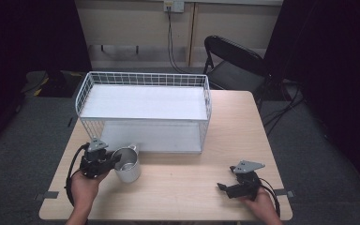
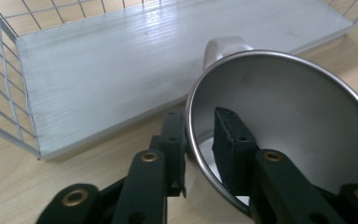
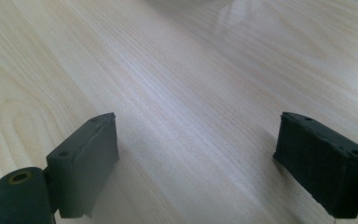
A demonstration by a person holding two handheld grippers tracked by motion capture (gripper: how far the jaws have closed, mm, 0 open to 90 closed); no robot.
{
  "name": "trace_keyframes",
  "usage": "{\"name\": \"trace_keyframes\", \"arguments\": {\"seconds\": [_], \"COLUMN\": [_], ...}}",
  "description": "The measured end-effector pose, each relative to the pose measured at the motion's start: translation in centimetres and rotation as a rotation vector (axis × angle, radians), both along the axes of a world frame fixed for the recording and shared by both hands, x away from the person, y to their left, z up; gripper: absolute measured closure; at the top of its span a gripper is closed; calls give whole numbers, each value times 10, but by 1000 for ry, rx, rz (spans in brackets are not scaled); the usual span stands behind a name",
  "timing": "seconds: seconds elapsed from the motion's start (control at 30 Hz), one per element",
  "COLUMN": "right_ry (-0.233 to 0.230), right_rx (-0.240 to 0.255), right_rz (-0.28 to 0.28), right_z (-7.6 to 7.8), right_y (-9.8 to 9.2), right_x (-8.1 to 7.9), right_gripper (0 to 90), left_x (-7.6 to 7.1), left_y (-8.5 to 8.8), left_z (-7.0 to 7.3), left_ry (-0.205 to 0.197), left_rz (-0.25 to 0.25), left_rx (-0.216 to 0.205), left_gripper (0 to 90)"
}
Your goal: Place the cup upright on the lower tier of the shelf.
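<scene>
A steel mug (image 1: pixel 128 168) with a white handle stands upright on the wooden table (image 1: pixel 187 187), in front of the wire rack's left end. My left gripper (image 1: pixel 116 160) reaches it from the left. In the left gripper view the mug (image 2: pixel 298 121) is close up, and my left gripper (image 2: pixel 200 121) straddles its rim, one jaw outside the wall and one inside. A narrow gap shows between the inner pad and the rim. My right gripper (image 1: pixel 223 188) rests low at the table's front right, and its jaws (image 3: pixel 196 140) stand wide open over bare wood.
A white two-tier wire rack (image 1: pixel 143 101) stands at the back of the table; its lower shelf board (image 2: pixel 121 70) lies just behind the mug. A black folding chair (image 1: pixel 234 61) stands beyond the table's far right corner. Cables hang on the back wall.
</scene>
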State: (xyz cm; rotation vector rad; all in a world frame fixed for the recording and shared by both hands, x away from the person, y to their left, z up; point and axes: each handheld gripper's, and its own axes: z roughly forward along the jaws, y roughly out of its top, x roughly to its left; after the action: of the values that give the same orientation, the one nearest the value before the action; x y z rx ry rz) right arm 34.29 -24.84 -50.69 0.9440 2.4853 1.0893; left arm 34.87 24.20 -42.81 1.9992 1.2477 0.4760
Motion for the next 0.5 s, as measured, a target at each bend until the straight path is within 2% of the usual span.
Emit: {"name": "trace_keyframes", "arguments": {"seconds": [0.13,0.3,0.5], "right_ry": [0,1,0], "right_rx": [0,-1,0], "right_rz": [0,1,0], "right_z": [0,0,0], "right_y": [0,0,0], "right_x": [0,0,0], "right_gripper": [121,121,121], "left_x": [2,3,2], "left_y": [-1,-1,-3], "left_z": [0,0,1], "left_ry": [6,15,9], "left_rz": [-1,6,5], "left_rx": [4,4,24], "left_gripper": [809,818,821]}}
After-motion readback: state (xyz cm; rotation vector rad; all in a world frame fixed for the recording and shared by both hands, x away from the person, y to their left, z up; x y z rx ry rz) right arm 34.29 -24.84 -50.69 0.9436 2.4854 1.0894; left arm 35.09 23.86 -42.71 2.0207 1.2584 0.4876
